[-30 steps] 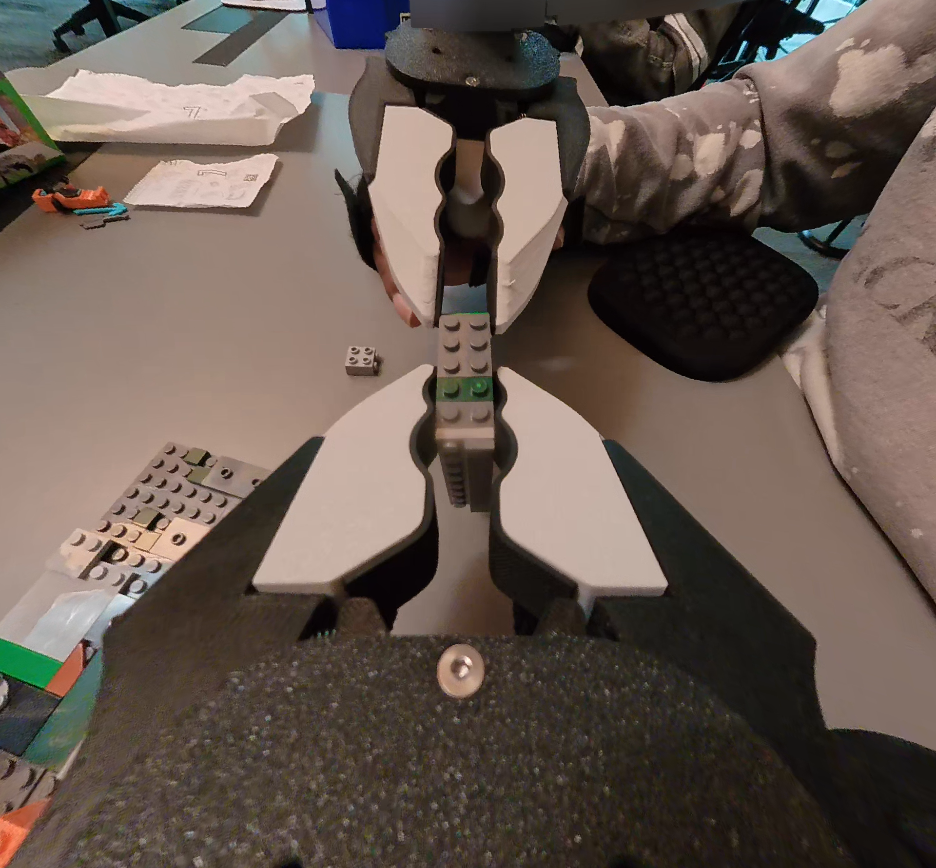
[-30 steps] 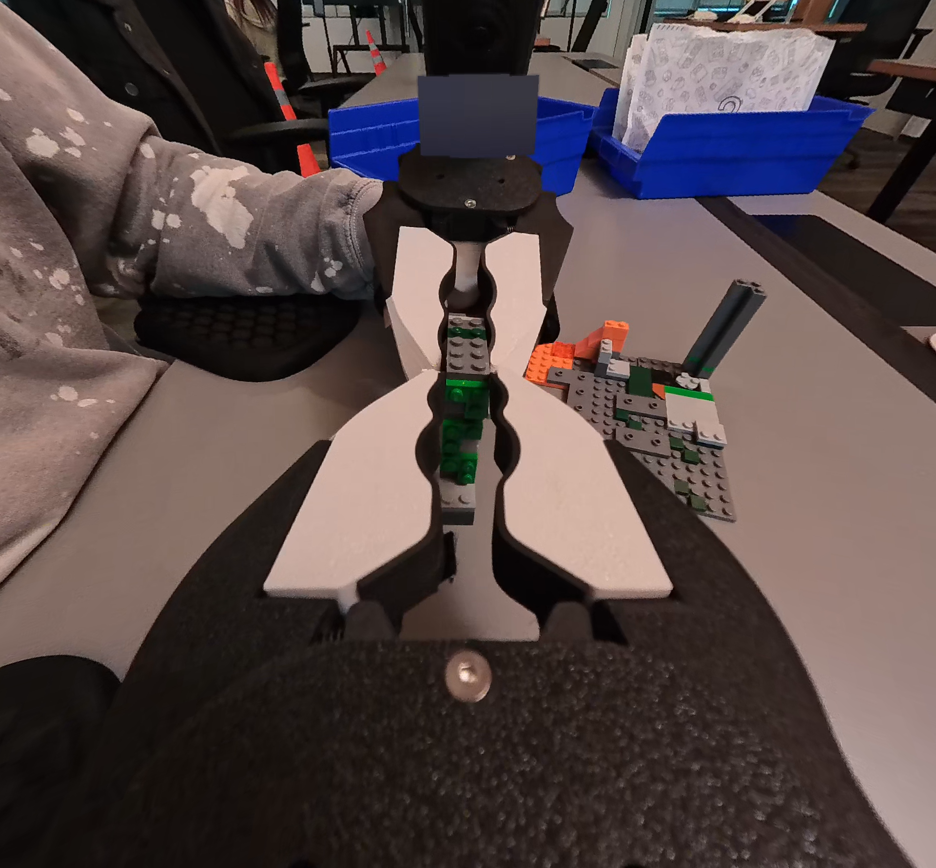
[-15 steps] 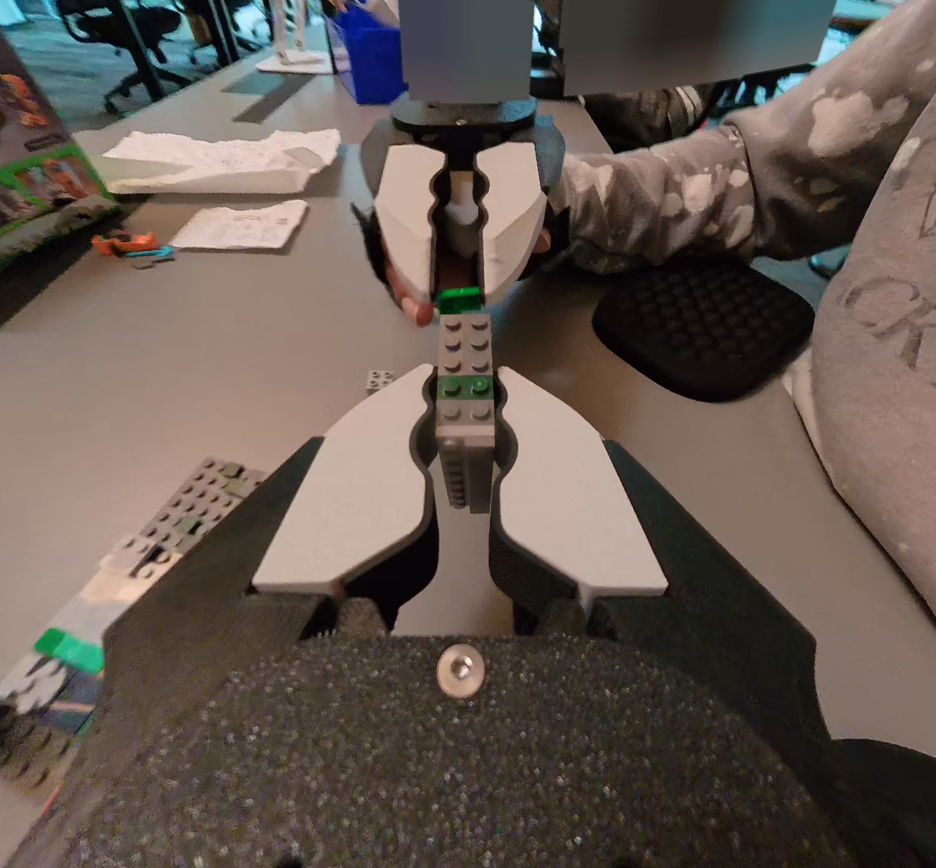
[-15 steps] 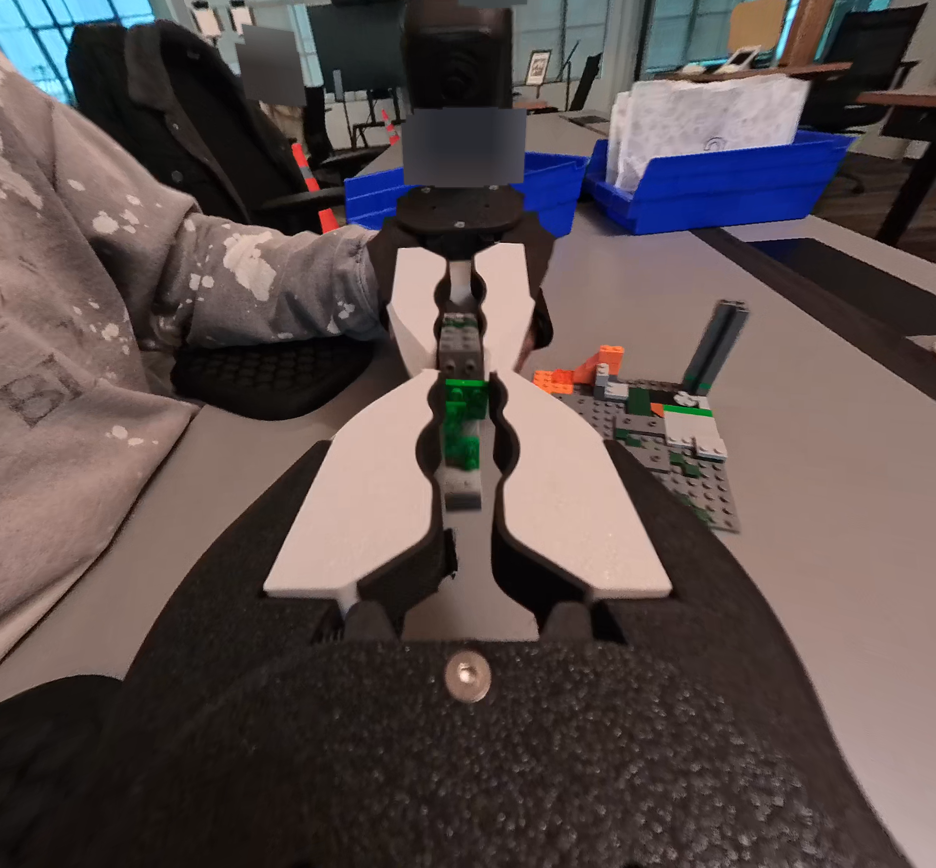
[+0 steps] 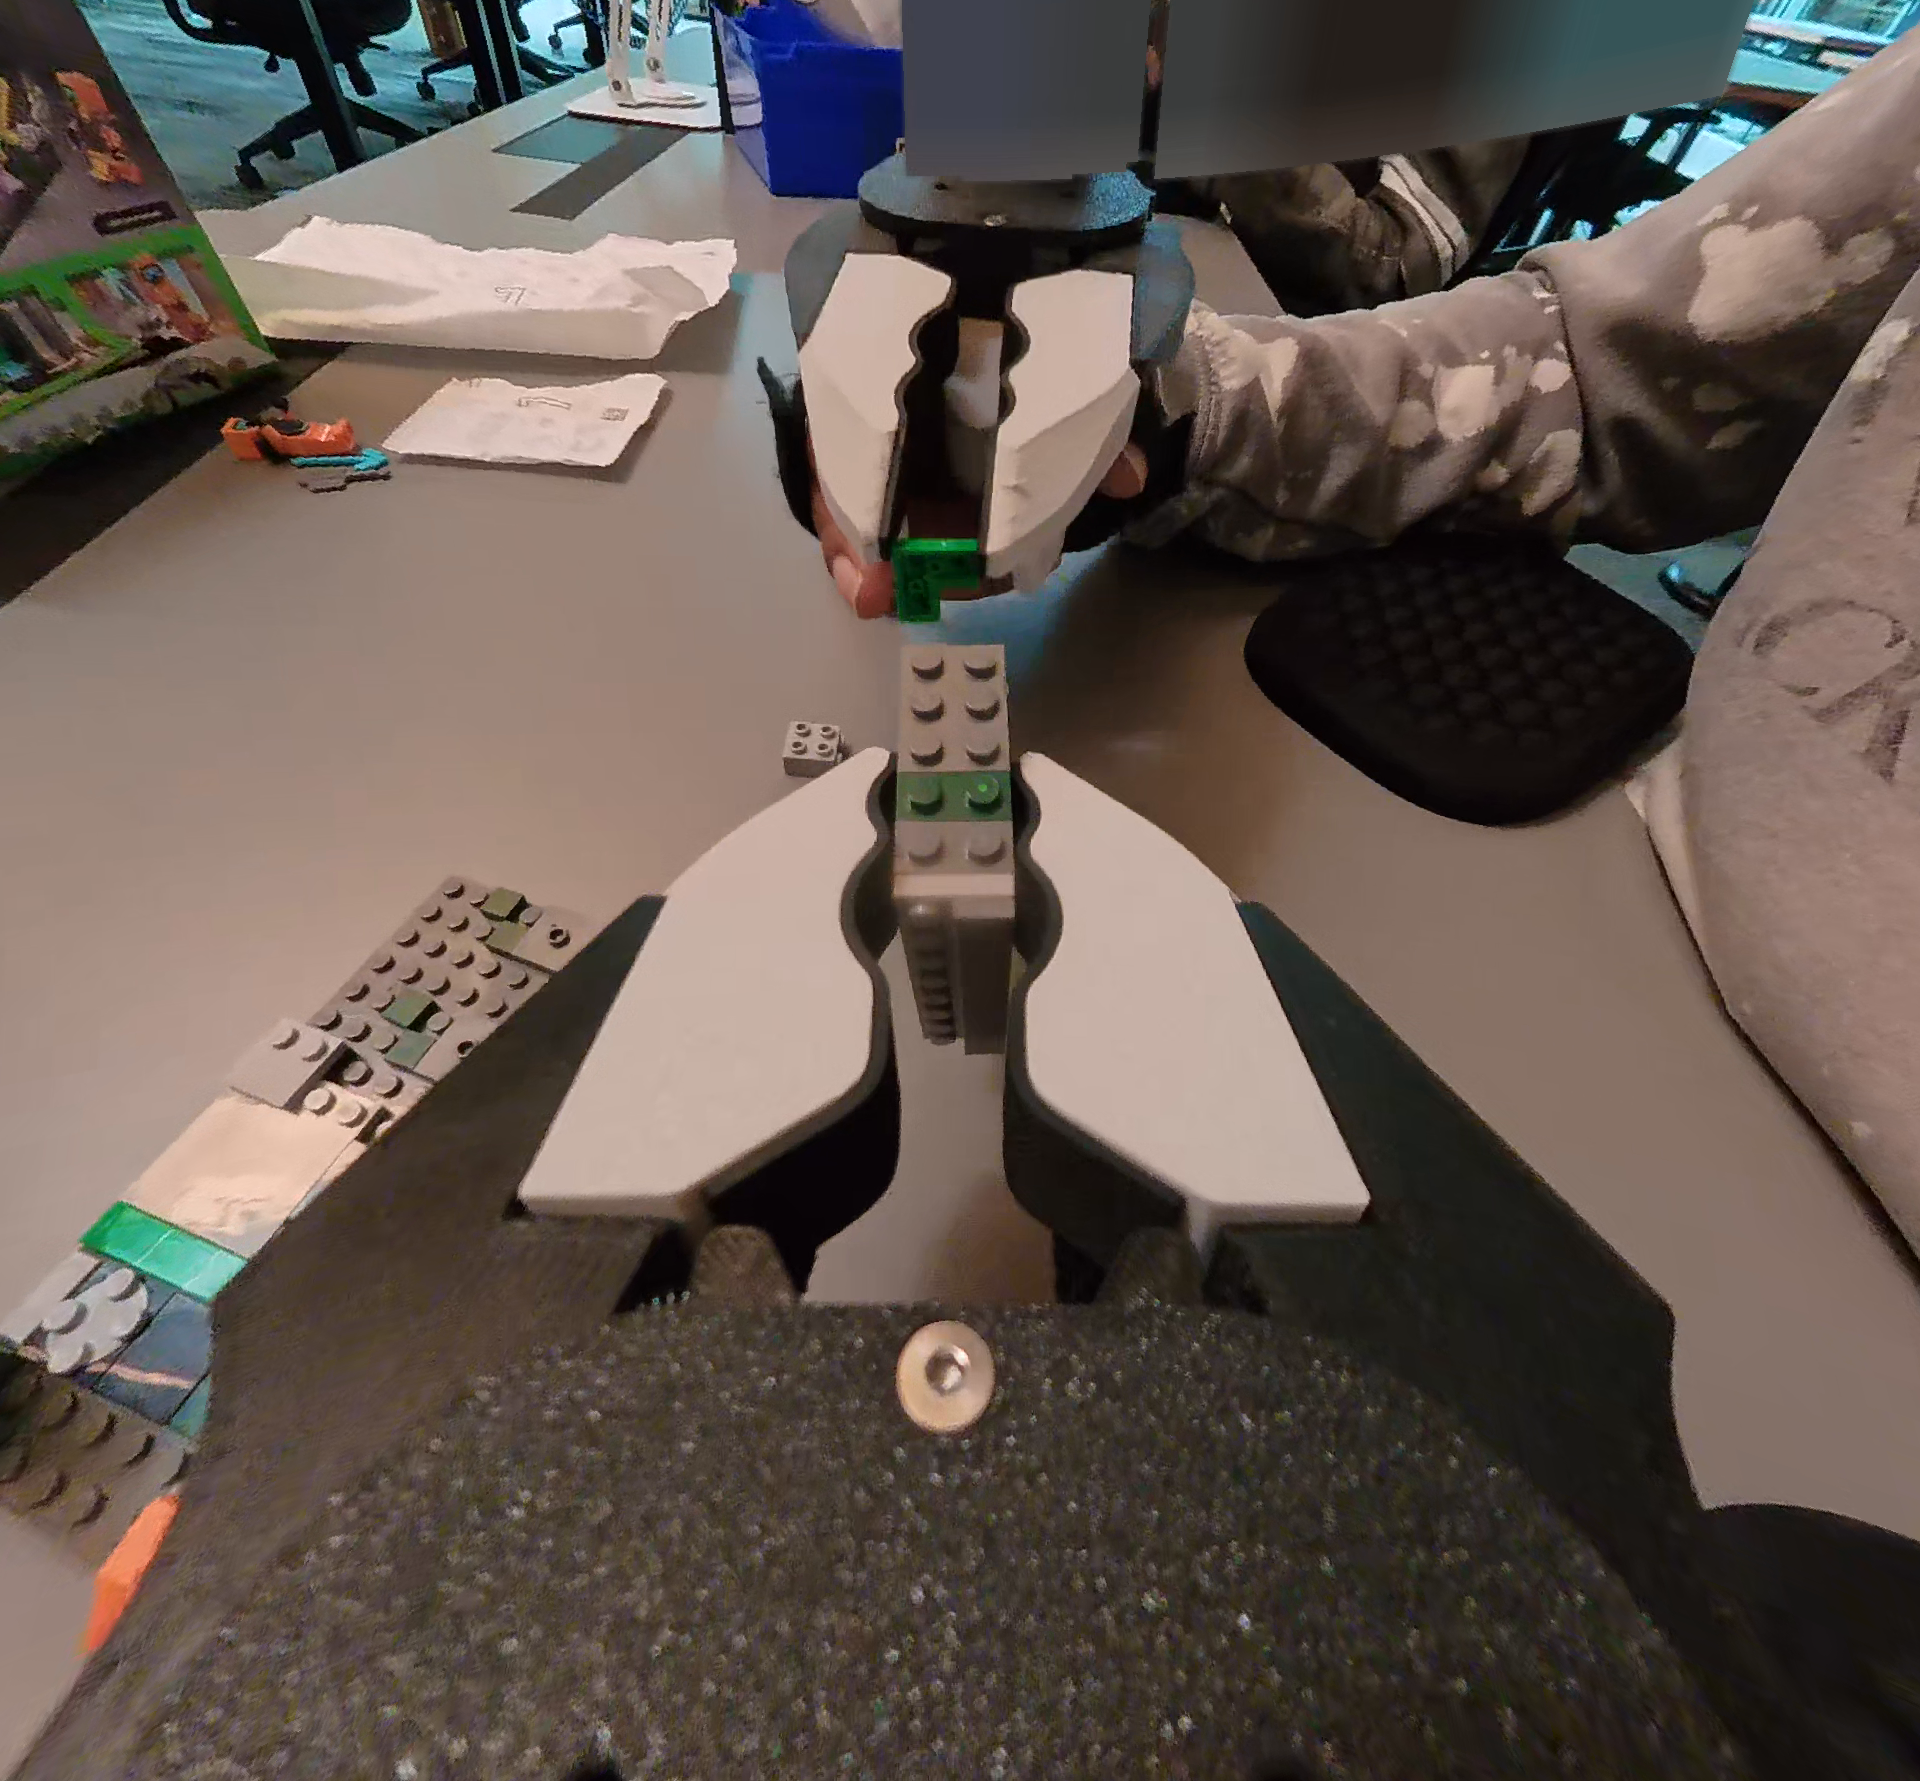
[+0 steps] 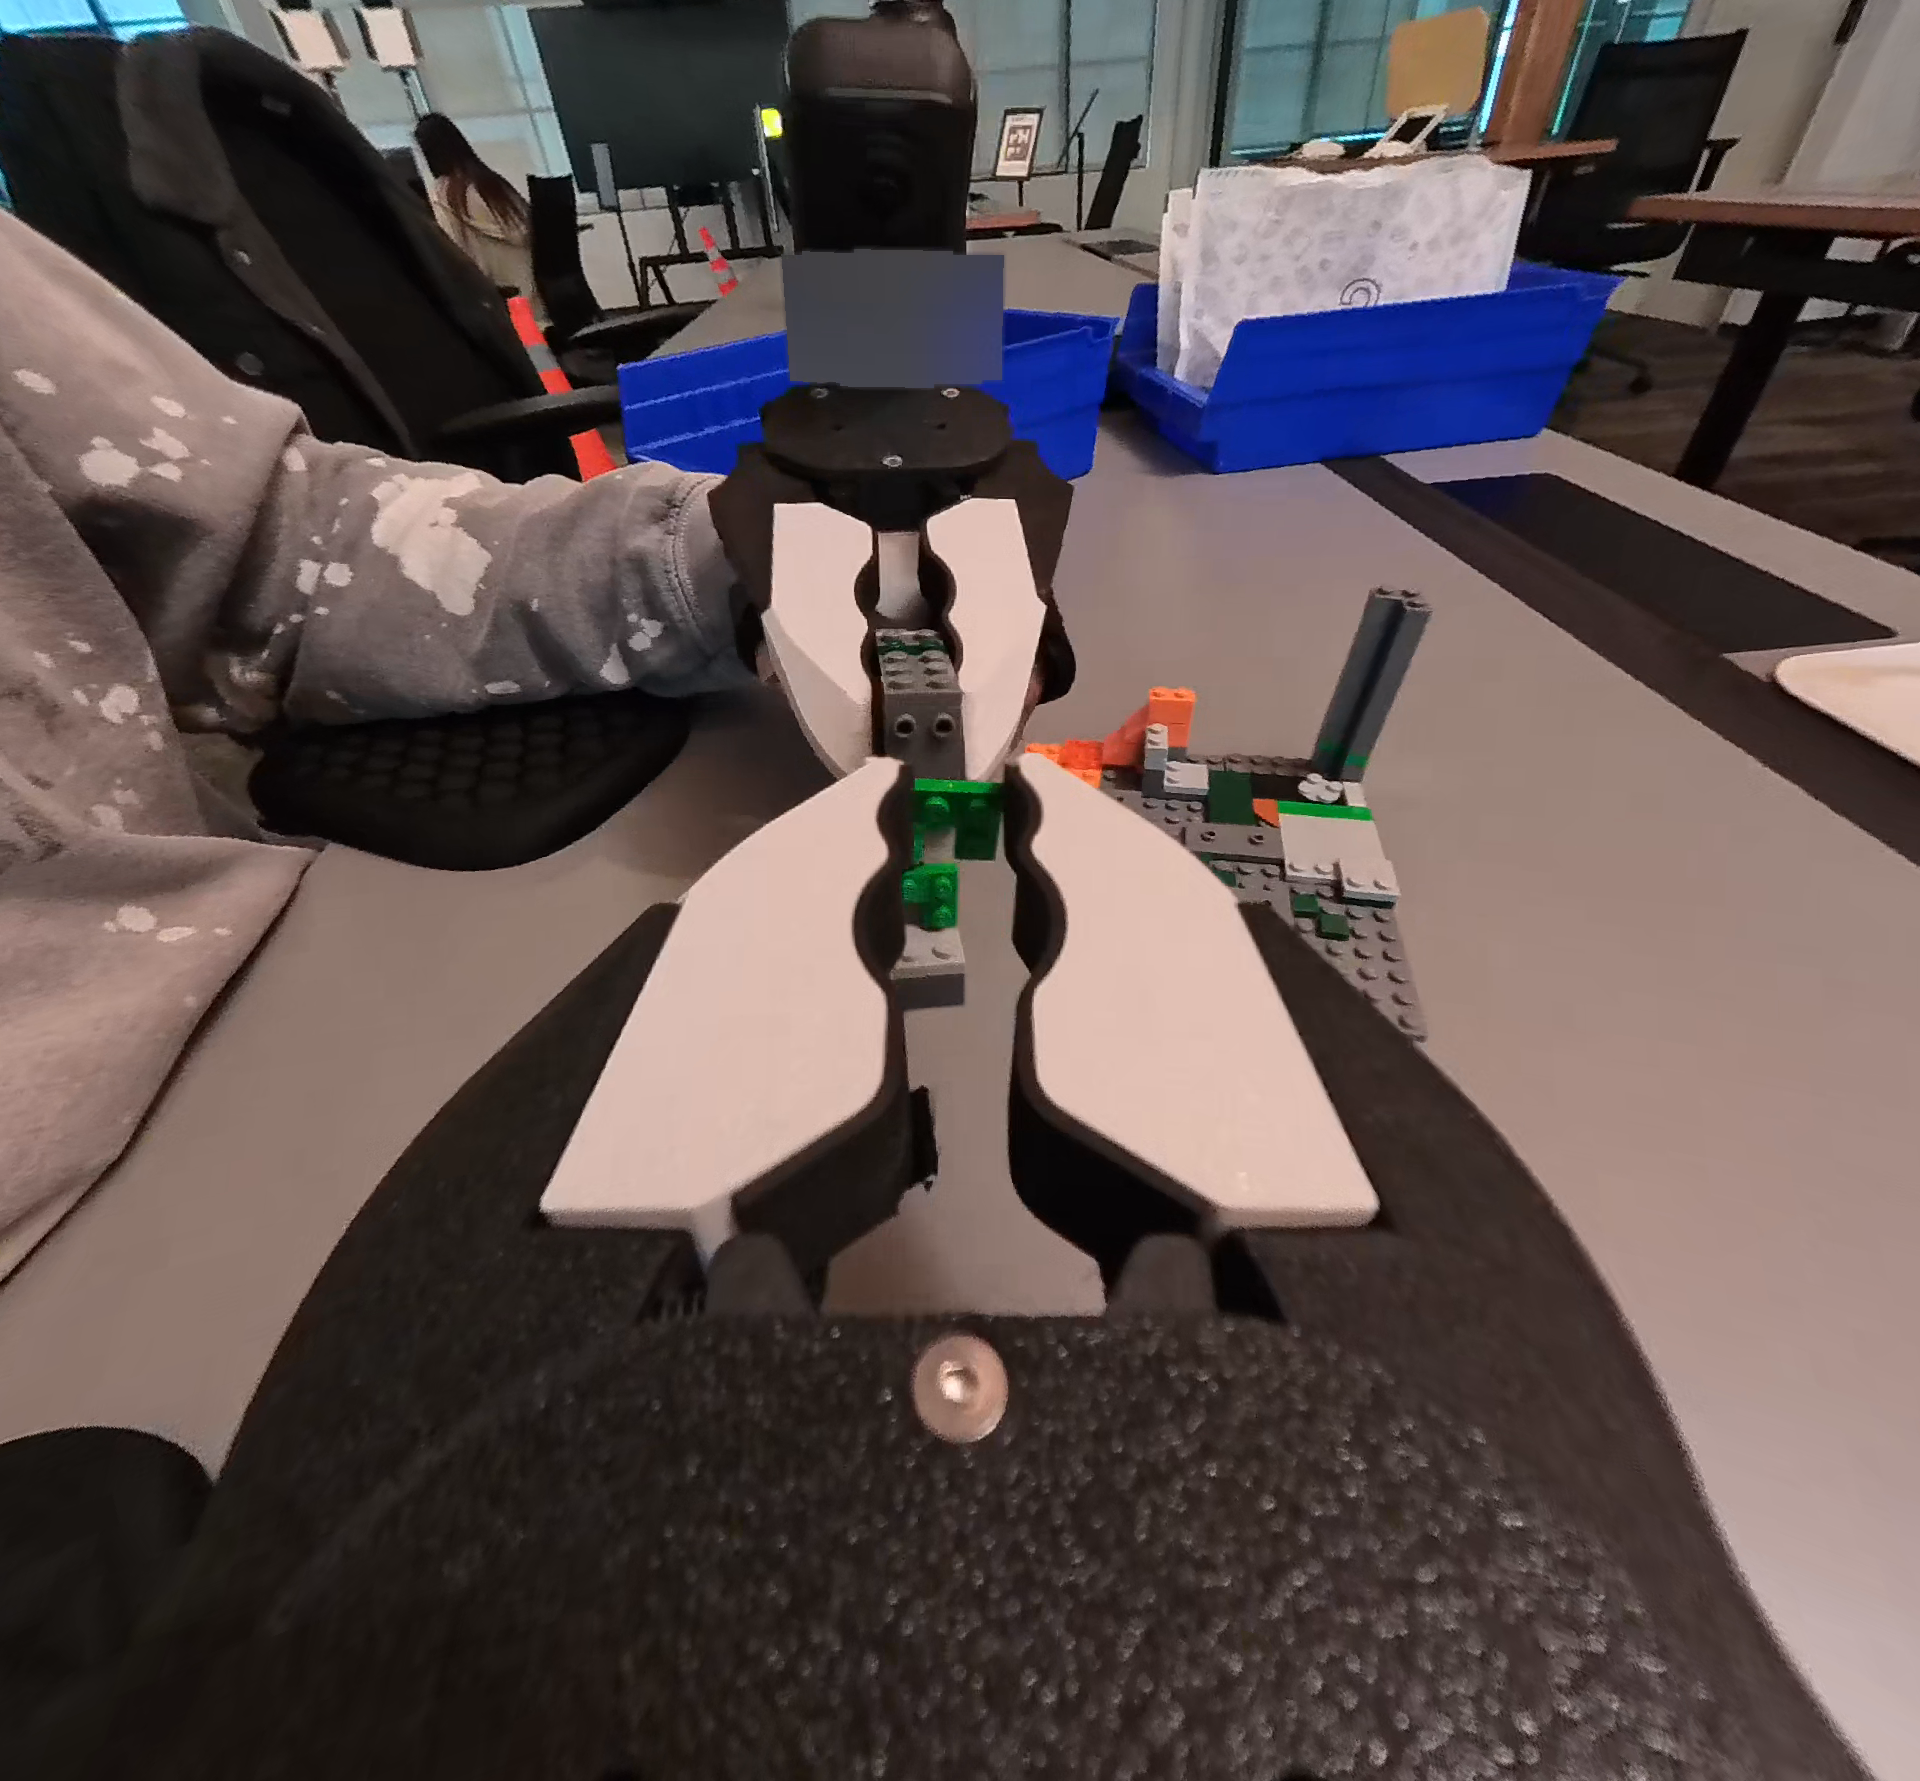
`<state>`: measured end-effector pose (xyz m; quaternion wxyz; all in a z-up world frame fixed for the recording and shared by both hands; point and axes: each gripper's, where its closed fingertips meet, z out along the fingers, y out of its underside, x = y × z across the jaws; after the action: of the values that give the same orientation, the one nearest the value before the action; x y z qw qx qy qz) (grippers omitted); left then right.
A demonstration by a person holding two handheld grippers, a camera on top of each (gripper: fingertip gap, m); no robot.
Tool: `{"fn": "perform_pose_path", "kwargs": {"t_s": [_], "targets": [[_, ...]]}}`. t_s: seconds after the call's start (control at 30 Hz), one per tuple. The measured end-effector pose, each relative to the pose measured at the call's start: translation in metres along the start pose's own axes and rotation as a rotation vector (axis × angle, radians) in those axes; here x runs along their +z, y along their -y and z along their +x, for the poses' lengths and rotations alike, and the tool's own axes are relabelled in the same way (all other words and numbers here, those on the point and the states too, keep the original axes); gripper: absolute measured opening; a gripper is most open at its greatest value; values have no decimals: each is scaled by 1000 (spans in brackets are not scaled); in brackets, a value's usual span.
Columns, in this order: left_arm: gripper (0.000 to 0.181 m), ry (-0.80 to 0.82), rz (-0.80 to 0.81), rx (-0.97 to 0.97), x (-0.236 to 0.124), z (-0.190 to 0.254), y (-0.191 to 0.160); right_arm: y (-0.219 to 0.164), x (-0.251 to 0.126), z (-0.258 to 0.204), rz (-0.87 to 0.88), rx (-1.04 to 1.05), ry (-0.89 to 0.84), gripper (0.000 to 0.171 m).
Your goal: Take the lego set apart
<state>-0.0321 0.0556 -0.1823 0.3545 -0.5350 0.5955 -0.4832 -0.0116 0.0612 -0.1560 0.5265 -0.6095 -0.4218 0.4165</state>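
The left gripper (image 5: 954,775) was clamped on a grey brick stack (image 5: 956,796). The right gripper (image 6: 958,796) was clamped on a green piece (image 6: 954,822), held apart above the table (image 5: 416,692).

Matt grey table (image 5: 416,692), glossy plastic bricks (image 5: 954,755), crinkled white paper (image 5: 499,287).

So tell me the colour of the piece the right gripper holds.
Green piece, clearest in the left wrist view.
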Motion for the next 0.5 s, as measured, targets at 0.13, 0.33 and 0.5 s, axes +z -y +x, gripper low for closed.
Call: {"fn": "perform_pose_path", "kwargs": {"t_s": [0.13, 0.33, 0.5], "targets": [[18, 15, -6, 1, -3, -2, -1, -5, -1, 3, -19, 4, -5, 16], [18, 36, -31, 0, 0, -6, -6, -29, 0, 7, -187, -89, -50, 16], [18, 44, -67, 13, 0, -7, -12, -71, -4, 2, -503, -175, -43, 16]]}}
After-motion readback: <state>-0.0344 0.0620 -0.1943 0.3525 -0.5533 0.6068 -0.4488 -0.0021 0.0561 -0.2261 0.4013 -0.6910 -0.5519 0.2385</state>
